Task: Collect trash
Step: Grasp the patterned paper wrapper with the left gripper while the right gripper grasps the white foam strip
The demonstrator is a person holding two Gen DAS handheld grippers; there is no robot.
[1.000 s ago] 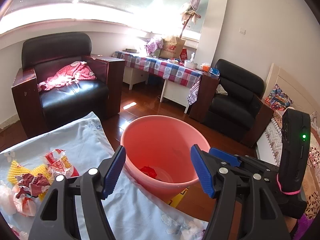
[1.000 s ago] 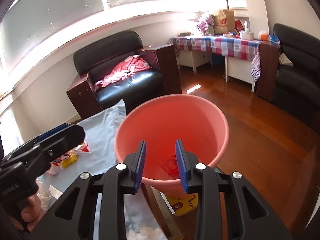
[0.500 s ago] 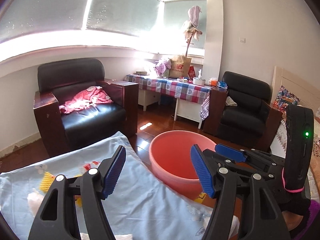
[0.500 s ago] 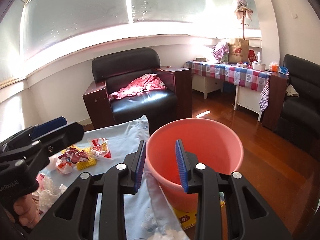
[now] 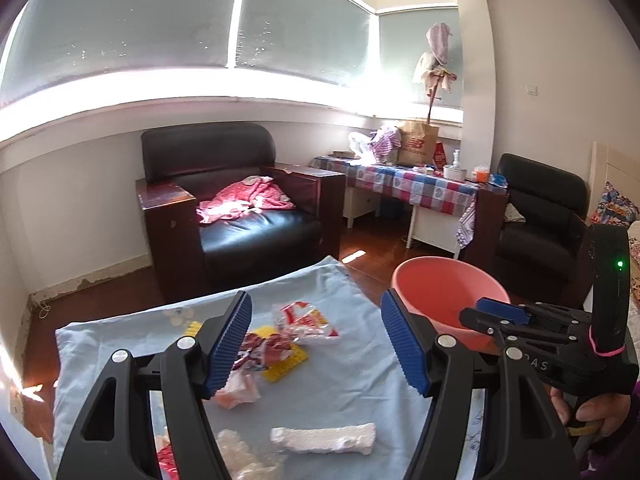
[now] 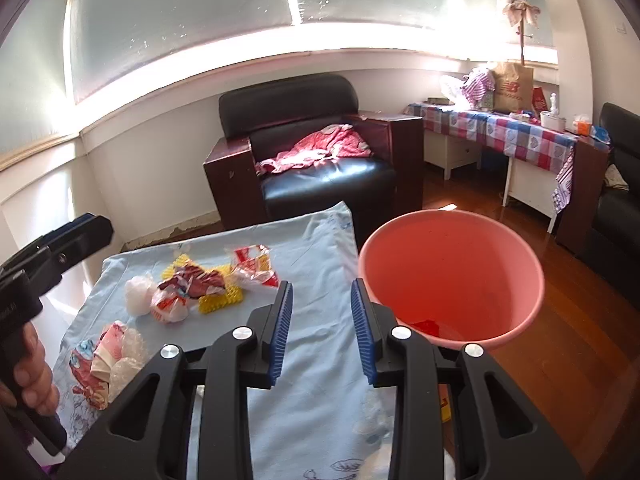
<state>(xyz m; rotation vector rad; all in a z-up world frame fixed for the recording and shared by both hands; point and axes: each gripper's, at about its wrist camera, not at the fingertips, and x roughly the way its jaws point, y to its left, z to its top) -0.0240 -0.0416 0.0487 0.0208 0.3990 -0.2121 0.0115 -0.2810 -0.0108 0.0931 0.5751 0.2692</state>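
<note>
Pink round plastic bucket (image 6: 452, 276) beside light-blue cloth-covered table (image 6: 320, 360). Crumpled red, yellow, white wrappers (image 6: 200, 288) on cloth left of bucket. Left gripper (image 5: 316, 344), right gripper (image 6: 322, 332): 2 jaw pairs spread, empty.

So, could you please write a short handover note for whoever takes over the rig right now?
Left gripper: jaws wide open, empty, above the trash pile.
Right gripper: jaws partly open, nothing between them, over the blue cloth beside the pink bucket.
Done: one red wrapper lies in the bucket.
Left on the cloth: the red-and-white wrappers, the yellow foam net, the white foam strip, the clear bubble wrap and the crumpled pieces near the close edge.
Suggested next: probably close the left gripper on a wrapper from the pile and carry it to the bucket.
</note>
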